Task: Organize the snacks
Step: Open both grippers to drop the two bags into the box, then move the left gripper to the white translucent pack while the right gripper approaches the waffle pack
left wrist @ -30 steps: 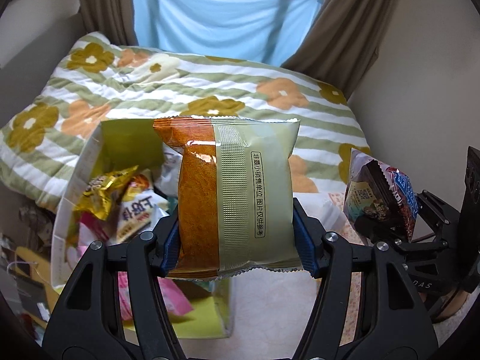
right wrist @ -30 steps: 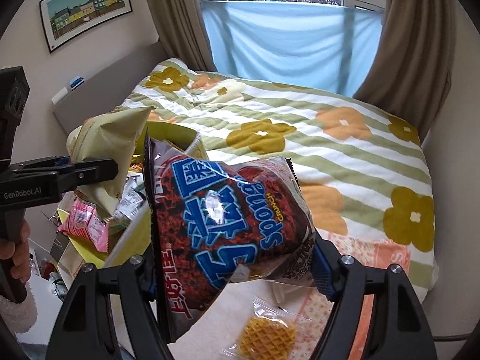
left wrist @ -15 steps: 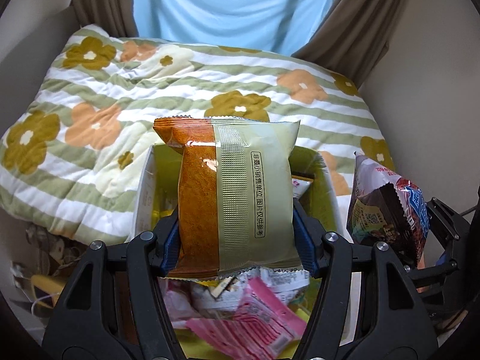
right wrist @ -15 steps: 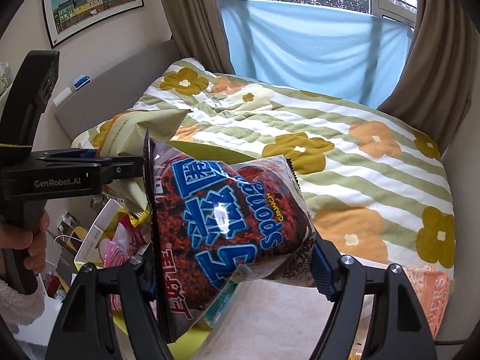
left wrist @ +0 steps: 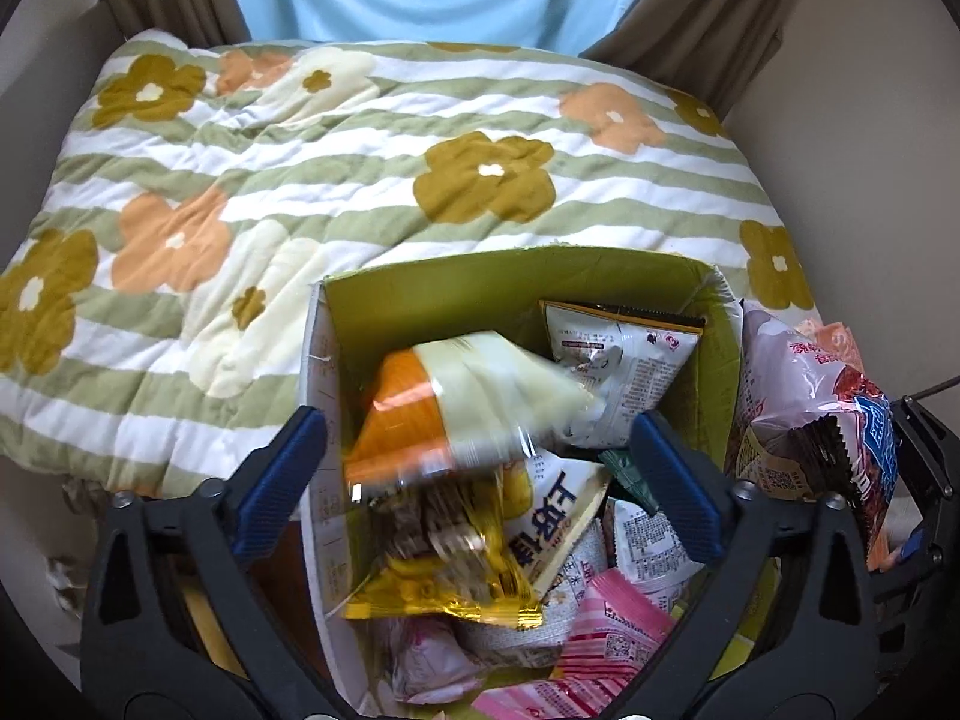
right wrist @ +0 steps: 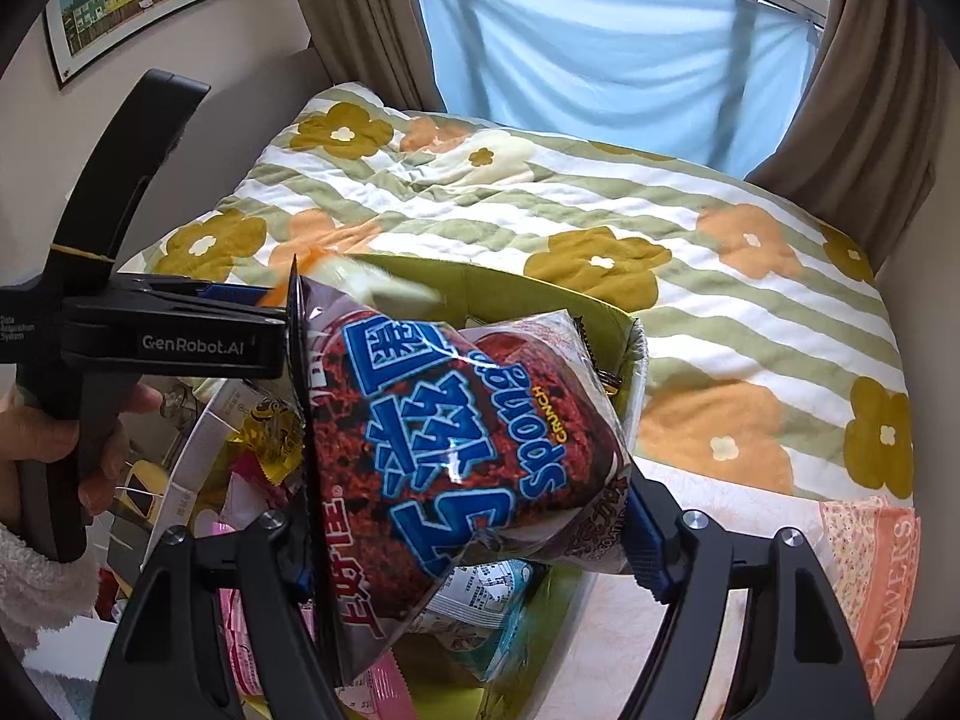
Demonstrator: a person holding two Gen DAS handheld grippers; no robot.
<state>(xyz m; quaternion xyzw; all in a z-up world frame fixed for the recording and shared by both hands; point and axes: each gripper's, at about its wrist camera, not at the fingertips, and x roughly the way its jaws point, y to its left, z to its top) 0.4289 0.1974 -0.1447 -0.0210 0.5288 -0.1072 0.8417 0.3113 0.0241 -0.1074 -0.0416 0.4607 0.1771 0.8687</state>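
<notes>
Orange and pale green, the cake packet (left wrist: 474,402) showed only as a smear over the open snack box (left wrist: 630,270), clear of both blue pads (left wrist: 279,480). My left gripper (left wrist: 480,486) had its jaws opening wide, the packet between them but untouched. Under it lay a gold wrapper (left wrist: 444,576), pink sachets (left wrist: 606,648) and a white pouch (left wrist: 618,354), their print too blurred for me to read. My right gripper (right wrist: 468,534) was clenched on the red-and-blue Sponge Crunch bag (right wrist: 450,456), held above the box's right side. That bag hid most of the box from the right wrist camera. At the left edge a hand (right wrist: 42,438) gripped the other tool's handle, its cuff cut off.
</notes>
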